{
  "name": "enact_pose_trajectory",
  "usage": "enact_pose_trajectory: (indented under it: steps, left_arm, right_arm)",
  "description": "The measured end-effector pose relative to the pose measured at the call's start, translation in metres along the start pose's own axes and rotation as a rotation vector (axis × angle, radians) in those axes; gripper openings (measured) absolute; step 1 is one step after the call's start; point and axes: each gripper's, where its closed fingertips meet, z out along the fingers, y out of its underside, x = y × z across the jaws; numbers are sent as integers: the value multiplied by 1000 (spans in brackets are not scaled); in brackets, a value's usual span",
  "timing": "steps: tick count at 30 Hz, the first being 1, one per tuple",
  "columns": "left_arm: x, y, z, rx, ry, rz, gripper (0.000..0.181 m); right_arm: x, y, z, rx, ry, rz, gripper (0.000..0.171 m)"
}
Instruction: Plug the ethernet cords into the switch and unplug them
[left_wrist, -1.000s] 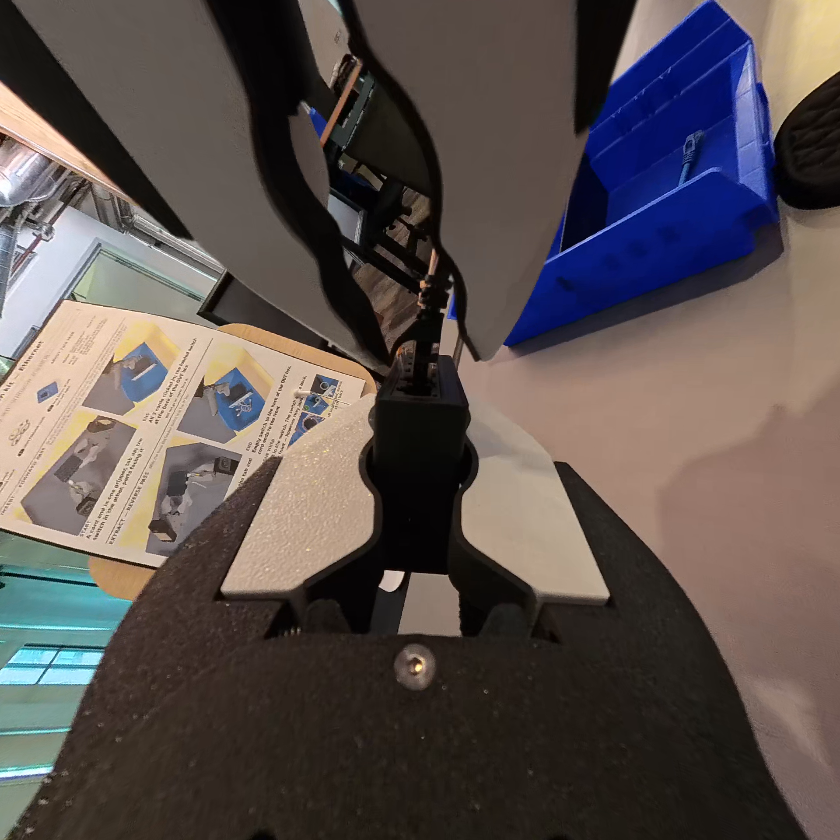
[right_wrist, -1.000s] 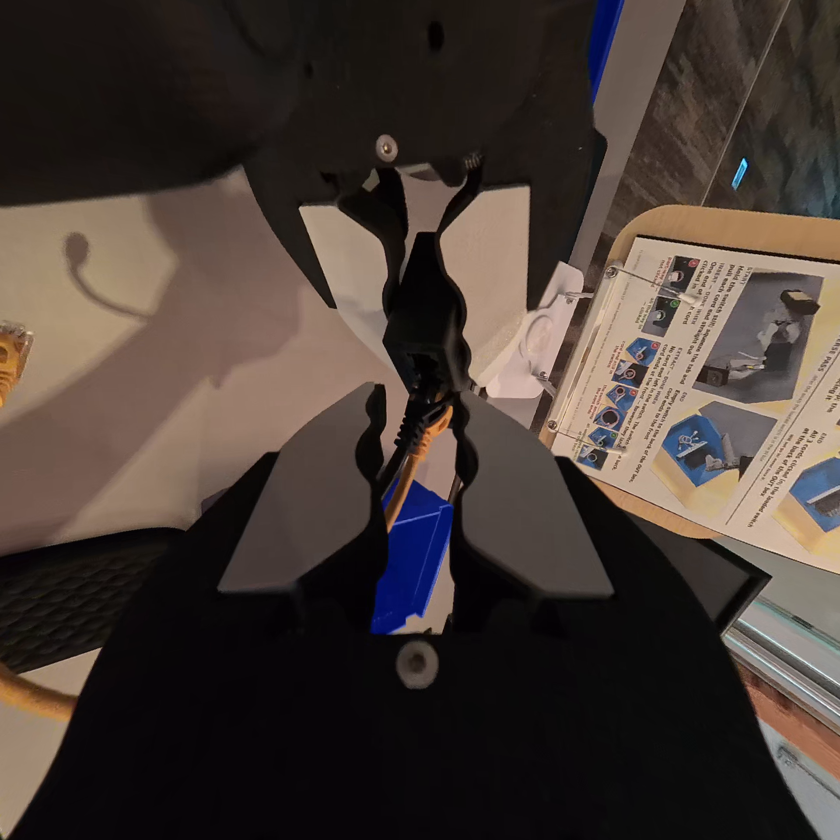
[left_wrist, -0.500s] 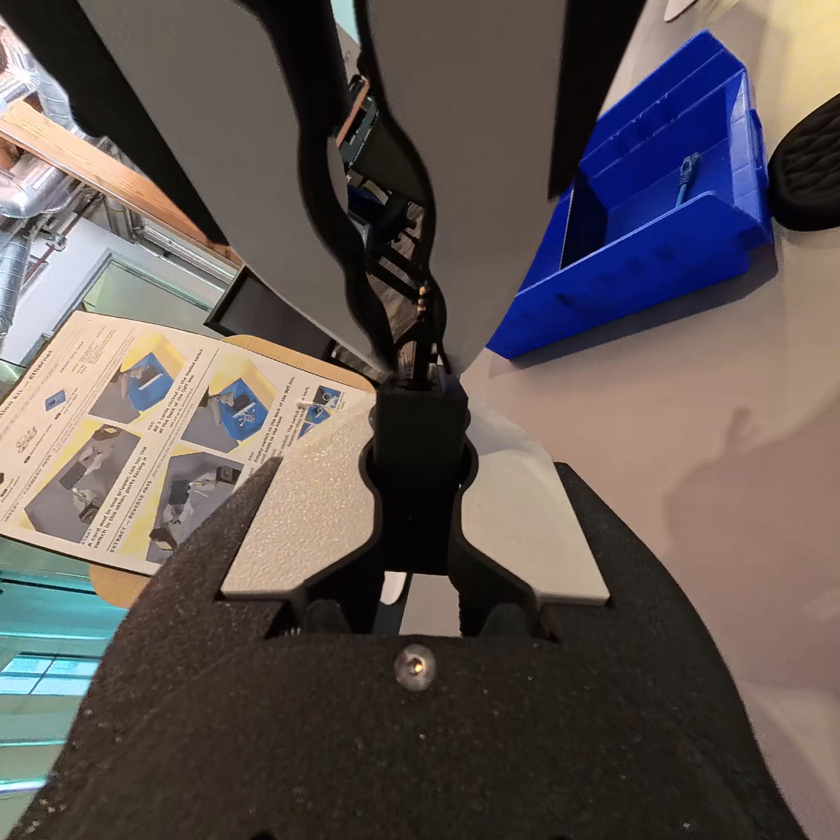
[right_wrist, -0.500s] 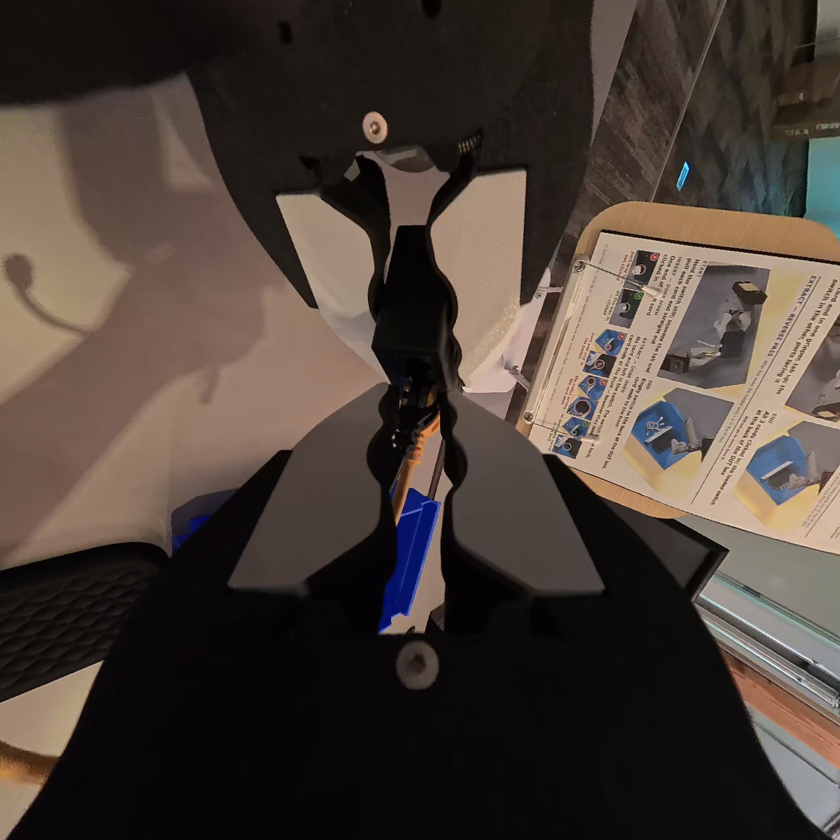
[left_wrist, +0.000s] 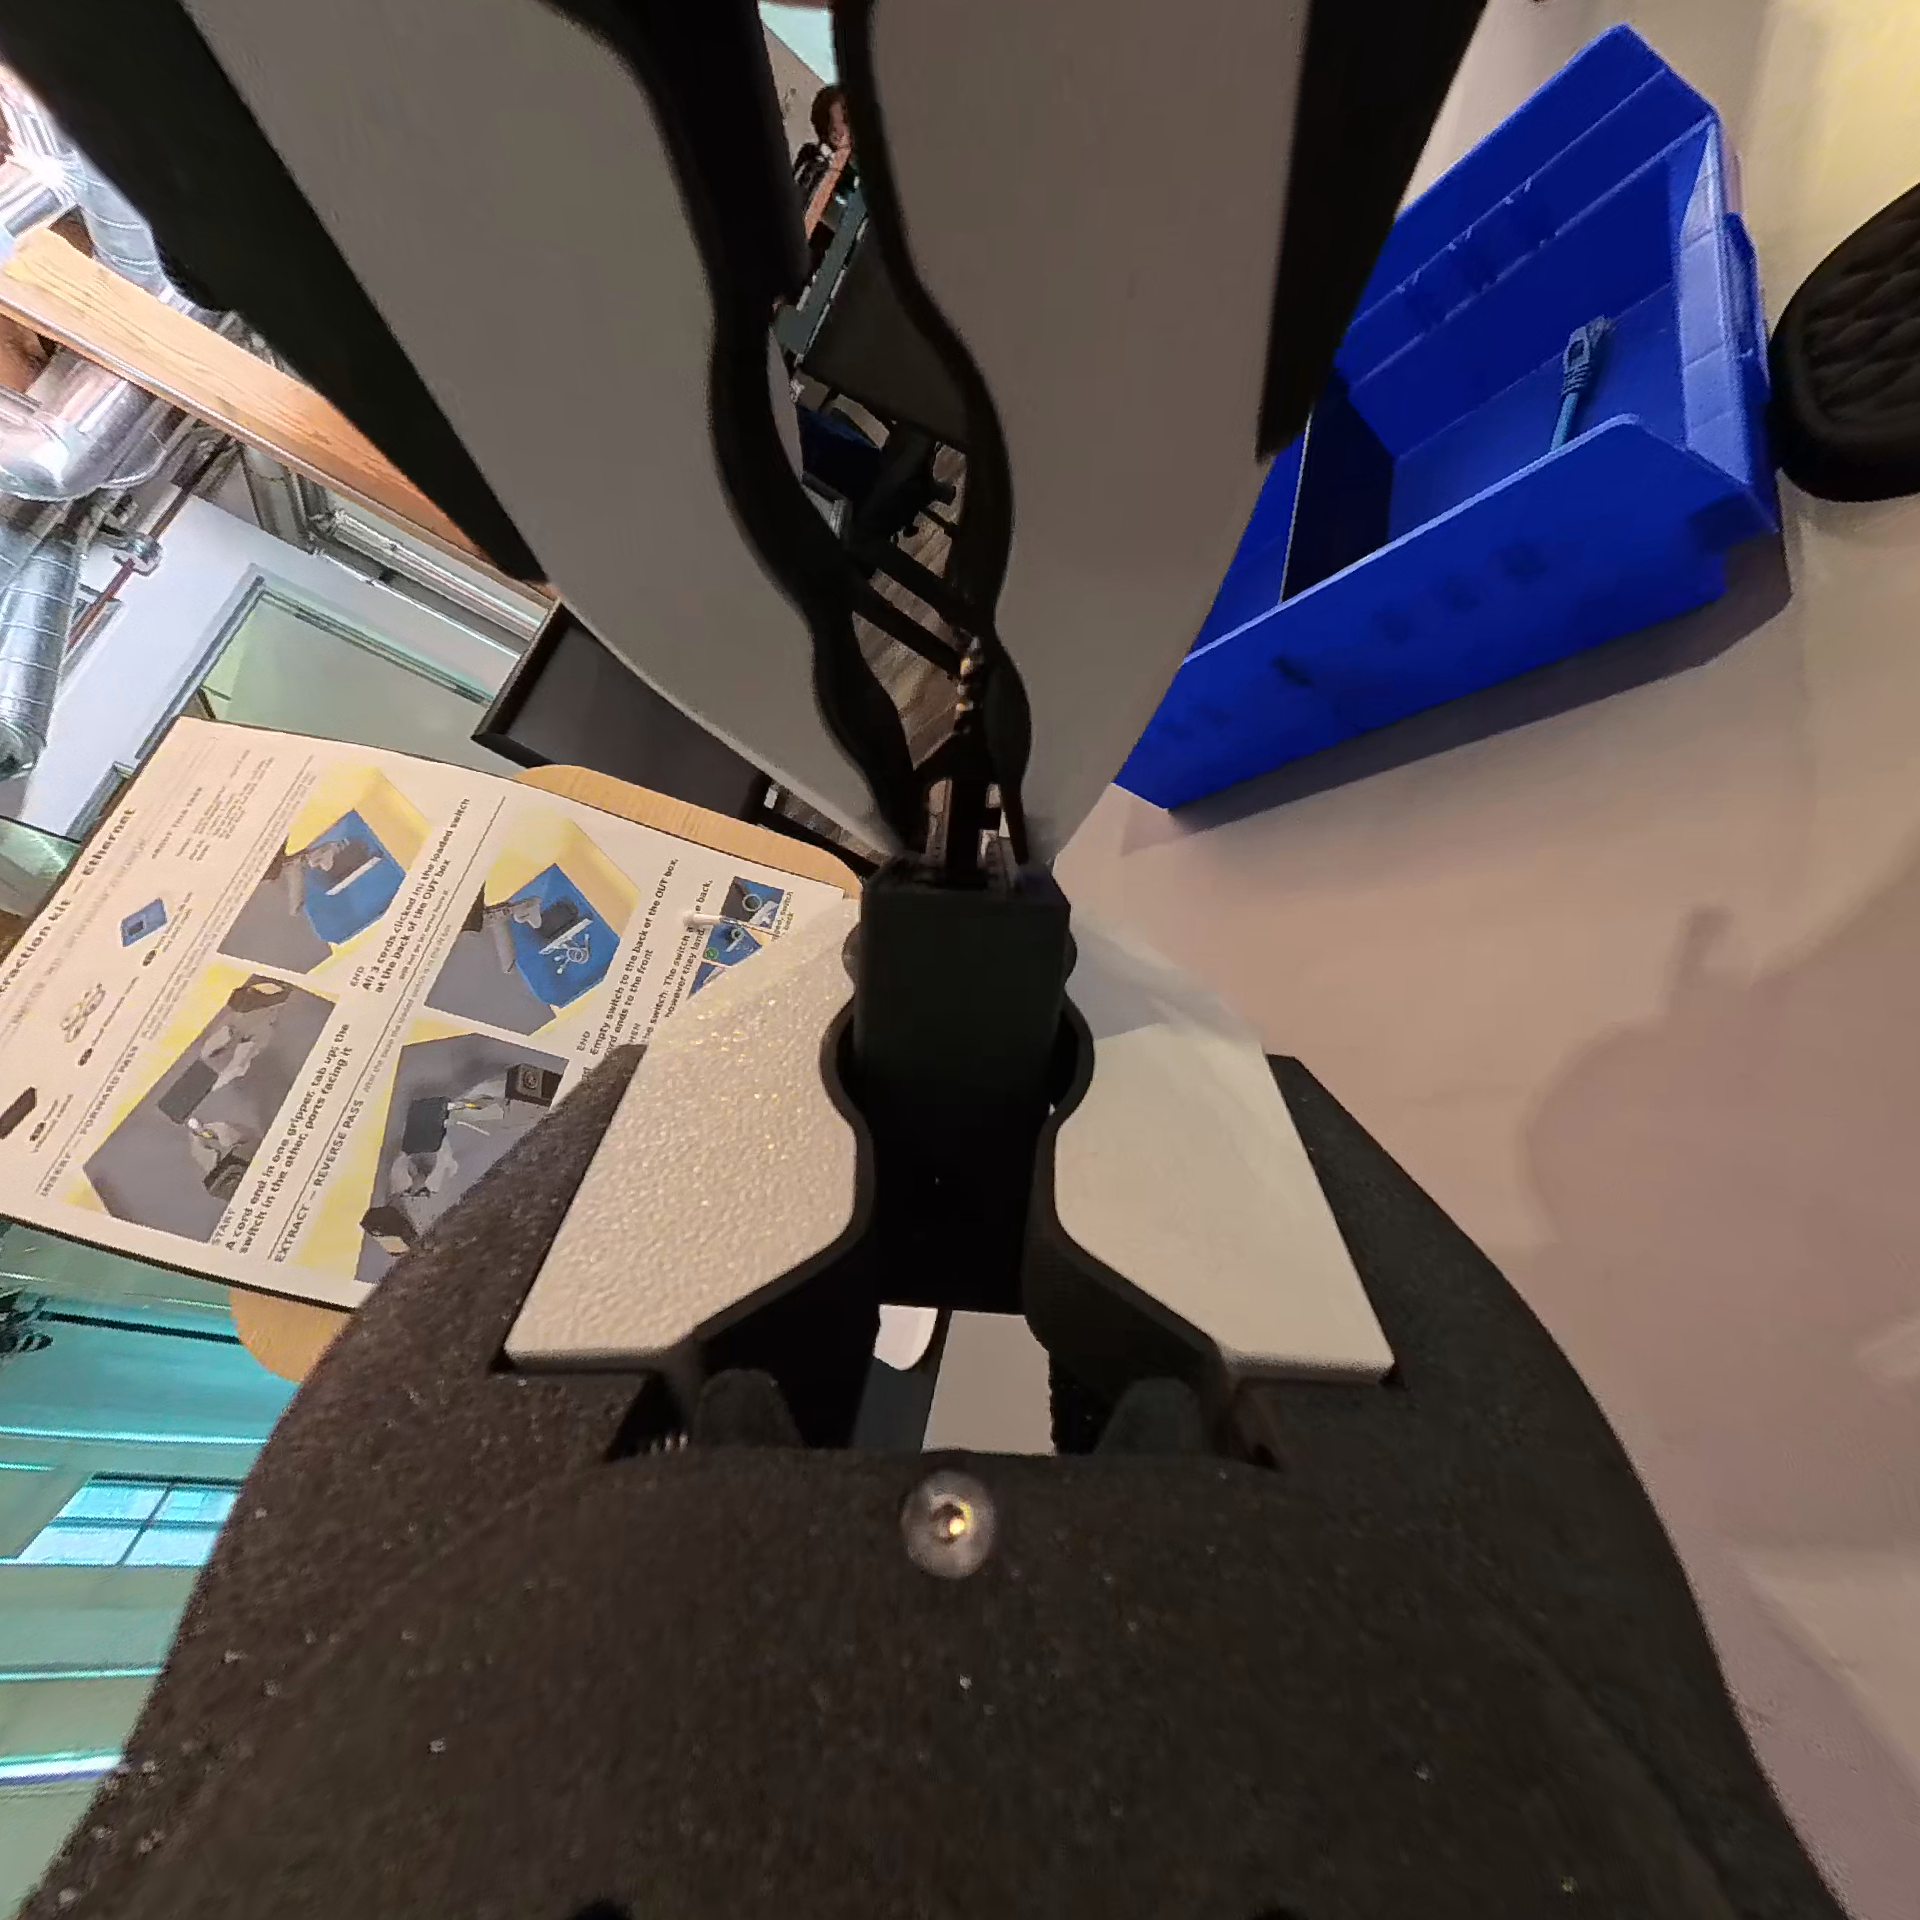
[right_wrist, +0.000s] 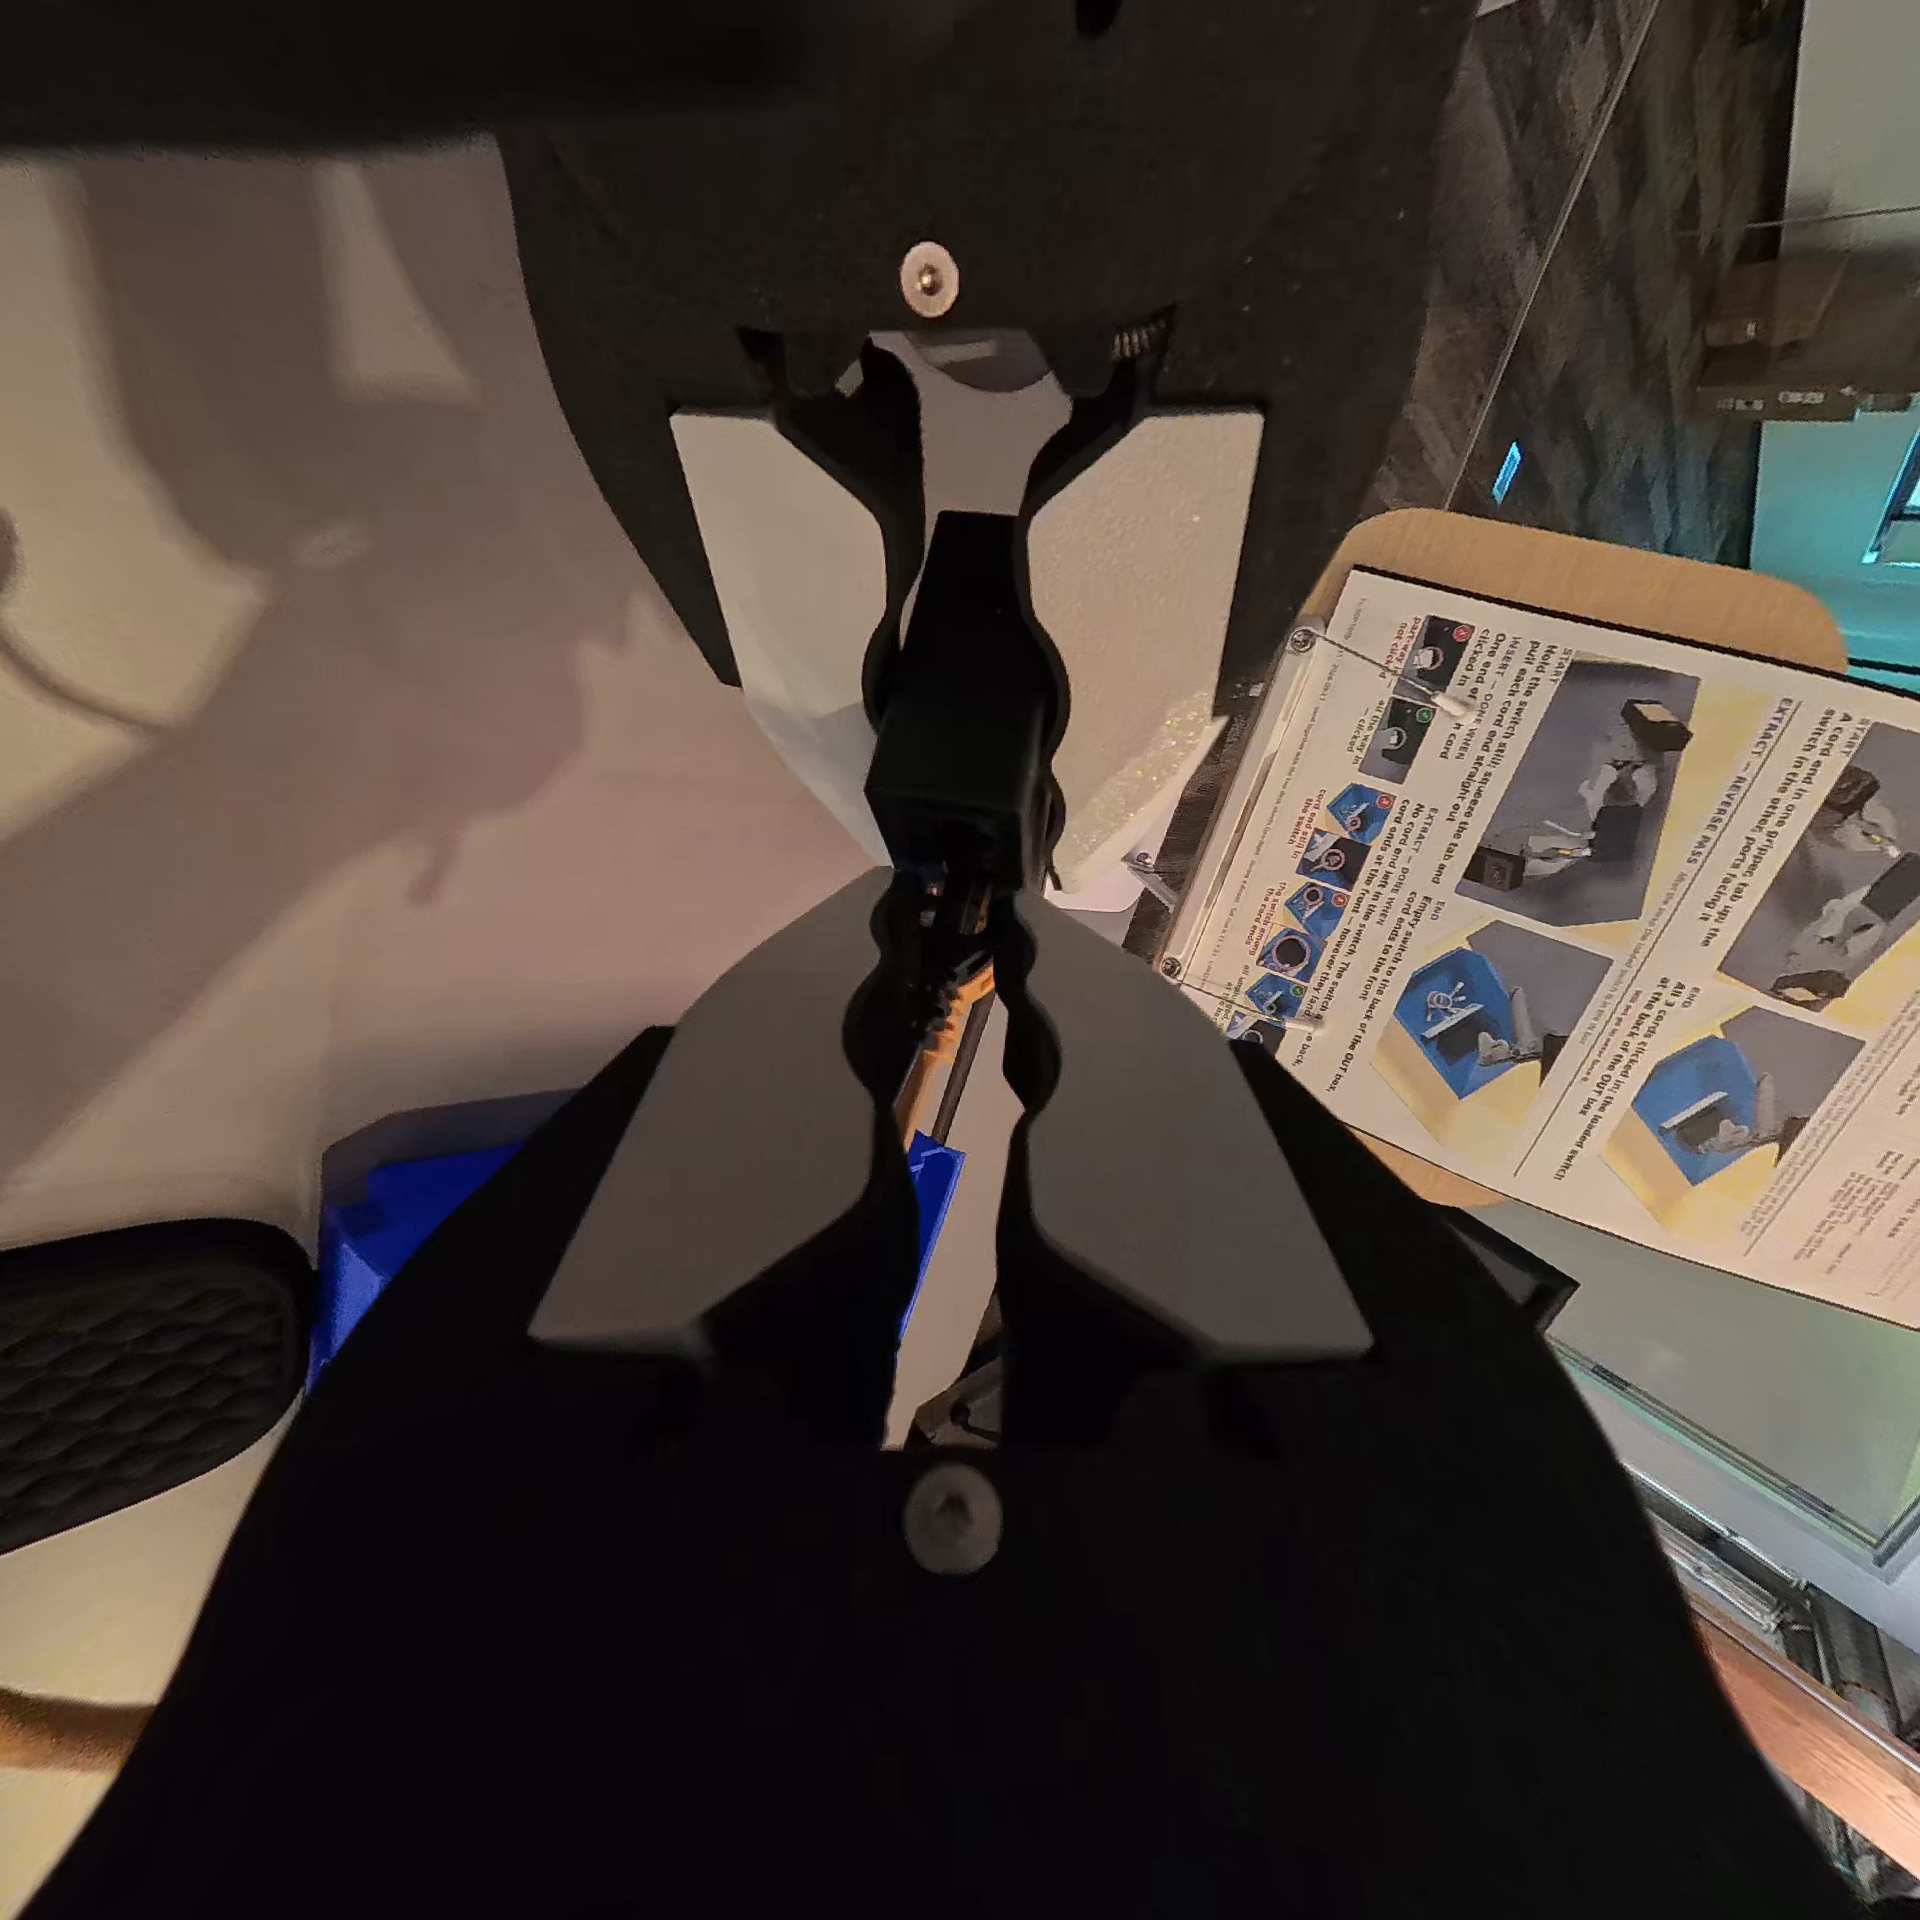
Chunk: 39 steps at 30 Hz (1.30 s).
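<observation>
My left gripper (left_wrist: 961, 935) is shut on the small black switch (left_wrist: 961, 1049), with its ports facing away from me. In the right wrist view the switch (right_wrist: 956, 748) hangs from the left gripper (right_wrist: 961, 717) at the top. My right gripper (right_wrist: 951, 914) meets the port face. Its fingers are closed around the black cord's plug (right_wrist: 925, 977), which sits at the ports. An orange cord (right_wrist: 940, 1039) runs from the ports just behind it. In the left wrist view the right gripper (left_wrist: 966, 821) comes down from above onto the switch.
A blue bin (left_wrist: 1507, 499) stands on the pale table, with a blue cord (left_wrist: 1579, 374) lying in it. The bin (right_wrist: 416, 1205) also shows in the right wrist view. A black textured pad (left_wrist: 1860, 343) lies beside the bin. An instruction sheet (left_wrist: 312, 987) stands on a wooden board. Less than 4 cm separates the two grippers' tips.
My right gripper has moved up to the switch's ports and its fingers have narrowed around the black plug. The left gripper keeps its hold on the switch.
</observation>
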Motion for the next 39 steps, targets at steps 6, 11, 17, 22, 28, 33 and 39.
enact_pose_trajectory:
  steps: [6,11,17,22,28,33,39]
  left_arm:
    - [-2,1,-2,-1,-14,25,29]
    - [-6,2,-2,0,-40,24,29]
    - [-1,3,3,-34,-36,39,28]
    - [-3,3,3,-41,-52,38,29]
    - [-21,45,3,-224,-143,105,28]
    - [-29,33,-9,-122,-119,62,29]
    - [-17,46,0,-157,-65,91,29]
  right_arm:
    - [1,-3,1,20,5,9,12]
    - [4,-3,1,22,25,-10,12]
    - [0,2,3,-13,-2,-28,12]
    - [1,3,3,-33,9,-44,12]
    - [-4,22,2,-126,-25,-38,12]
    - [9,33,-15,-41,67,46,12]
    - [7,35,-14,-23,87,35,12]
